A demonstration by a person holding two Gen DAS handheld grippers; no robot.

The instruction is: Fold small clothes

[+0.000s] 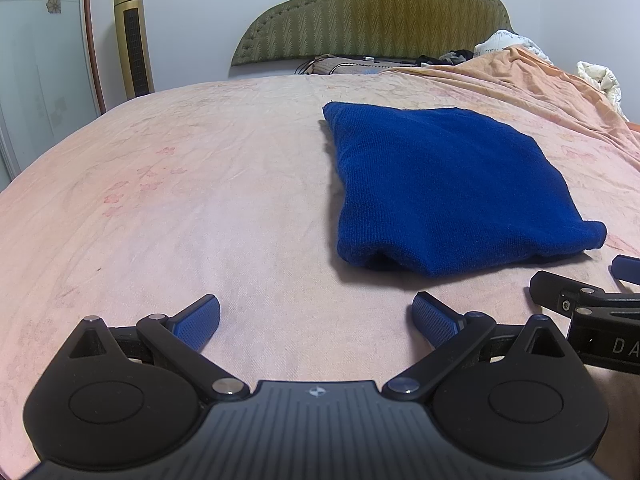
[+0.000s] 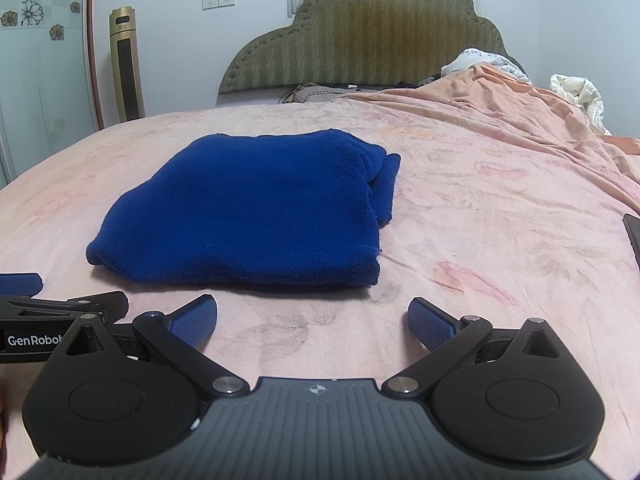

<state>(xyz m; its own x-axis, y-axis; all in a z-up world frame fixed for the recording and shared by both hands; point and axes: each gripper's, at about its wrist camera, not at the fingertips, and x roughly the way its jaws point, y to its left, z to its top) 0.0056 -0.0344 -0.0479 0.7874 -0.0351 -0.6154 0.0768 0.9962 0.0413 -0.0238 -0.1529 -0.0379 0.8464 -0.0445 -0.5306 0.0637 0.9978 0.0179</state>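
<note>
A dark blue knit garment point(image 1: 444, 188) lies folded into a compact rectangle on the pink bedsheet point(image 1: 200, 200). It also shows in the right wrist view point(image 2: 256, 212). My left gripper point(image 1: 316, 320) is open and empty, just in front of and left of the garment's near edge. My right gripper point(image 2: 312, 322) is open and empty, just in front of the garment's near right corner. Neither gripper touches the garment. The right gripper's side shows at the right edge of the left wrist view, and the left gripper's side at the left edge of the right wrist view.
A green padded headboard point(image 1: 380, 12) stands at the far end of the bed. A gold tower fan point(image 1: 132, 36) stands by the wall at left. A rumpled orange blanket point(image 2: 500, 100) and white bedding point(image 2: 576, 92) pile at far right. A dark flat object point(image 2: 632, 232) lies at the right edge.
</note>
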